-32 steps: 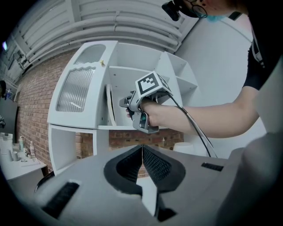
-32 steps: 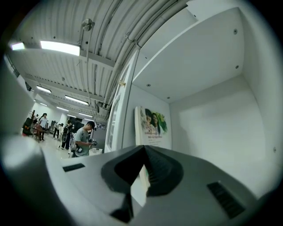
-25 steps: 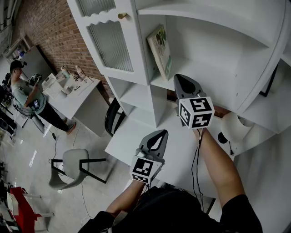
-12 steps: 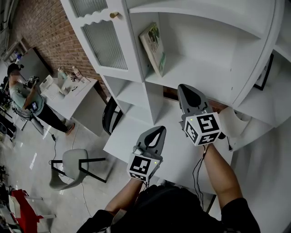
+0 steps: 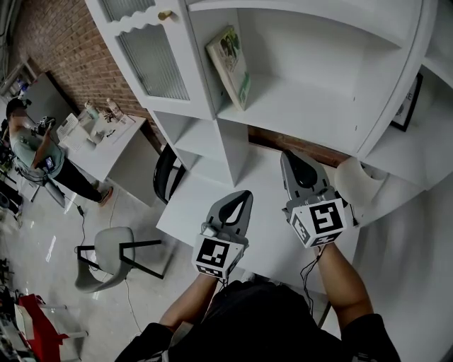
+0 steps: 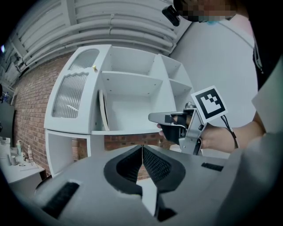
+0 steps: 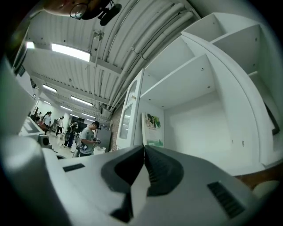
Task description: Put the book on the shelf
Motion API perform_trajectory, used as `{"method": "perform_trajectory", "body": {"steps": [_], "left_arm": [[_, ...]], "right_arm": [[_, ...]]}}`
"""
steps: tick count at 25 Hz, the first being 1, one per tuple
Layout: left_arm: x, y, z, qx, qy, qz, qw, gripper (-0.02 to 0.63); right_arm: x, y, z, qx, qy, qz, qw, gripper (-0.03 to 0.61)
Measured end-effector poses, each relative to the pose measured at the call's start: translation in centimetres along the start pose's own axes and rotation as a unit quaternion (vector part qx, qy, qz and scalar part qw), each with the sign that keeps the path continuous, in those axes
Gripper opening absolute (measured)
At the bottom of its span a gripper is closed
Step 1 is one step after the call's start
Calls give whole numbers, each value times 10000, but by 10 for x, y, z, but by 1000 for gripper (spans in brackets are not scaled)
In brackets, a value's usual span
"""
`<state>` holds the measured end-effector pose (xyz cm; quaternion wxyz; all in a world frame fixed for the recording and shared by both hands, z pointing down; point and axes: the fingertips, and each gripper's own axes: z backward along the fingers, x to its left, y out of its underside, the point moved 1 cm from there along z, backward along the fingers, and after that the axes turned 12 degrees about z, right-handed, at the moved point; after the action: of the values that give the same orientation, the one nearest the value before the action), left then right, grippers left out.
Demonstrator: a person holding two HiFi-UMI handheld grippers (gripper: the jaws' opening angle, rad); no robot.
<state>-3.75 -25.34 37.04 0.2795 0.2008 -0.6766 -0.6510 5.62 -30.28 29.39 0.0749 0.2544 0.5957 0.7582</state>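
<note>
Both tongs are closed and hold nothing: in each gripper view the ribbed pads meet tip to tip. In the head view we see the left gripper (image 5: pixel 245 194) and the right gripper (image 5: pixel 287 155) side by side over the white desk (image 5: pixel 195 205), both pointing toward the white shelf unit (image 5: pixel 311 106). The book (image 5: pixel 229 65) is already in the unit's wide open compartment, at about 11 o'clock from the right gripper and well apart from it. It stands on the shelf board and leans tilted against the compartment's left wall, green cover facing out. At 9 o'clock of the book is the cabinet door with ribbed glass (image 5: pixel 151 61) and its gold knob (image 5: pixel 165 14). Between the grippers and the book we have the front edge of the shelf board and, under it, a vertical divider (image 5: pixel 236 152) at 12 o'clock of the left gripper. A white rounded object (image 5: pixel 356 182) sits just beside the right gripper at 3 o'clock; we cannot tell what it is. A dark picture frame (image 5: pixel 406 103) leans in the compartment at 2 o'clock. A black chair (image 5: pixel 165 174) is tucked at the desk's left end, and a grey chair (image 5: pixel 116 252) is on the floor at 8 o'clock. Farther at 9 o'clock there is a second table (image 5: pixel 113 145) with small items on it, a person (image 5: pixel 32 152) beside it, and a brick wall (image 5: pixel 67 39) behind.
</note>
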Motion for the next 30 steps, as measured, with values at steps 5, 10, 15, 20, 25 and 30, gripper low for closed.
{"method": "perform_trajectory", "body": {"steps": [5,10,15,20,25,30], "left_arm": [[-4,-1,2,-16,9,7,10000,17],[-10,1,3,-11,41,29,10000,17],[-17,8,4,62,68,73,9999,17],[-25,17,3,153,101,91,9998,17],[-32,24,2,232,98,153,9996,17],[-41,35,1,304,162,157,9993,17]], "right_arm": [[3,15,19,139,-6,-183,9997,29],[6,27,39,247,-10,-330,9991,29],[12,41,60,387,-40,-447,9982,29],[14,57,79,512,-53,-632,9967,29],[16,68,99,637,-124,-565,9963,29],[20,81,116,773,-154,-700,9944,29]]}}
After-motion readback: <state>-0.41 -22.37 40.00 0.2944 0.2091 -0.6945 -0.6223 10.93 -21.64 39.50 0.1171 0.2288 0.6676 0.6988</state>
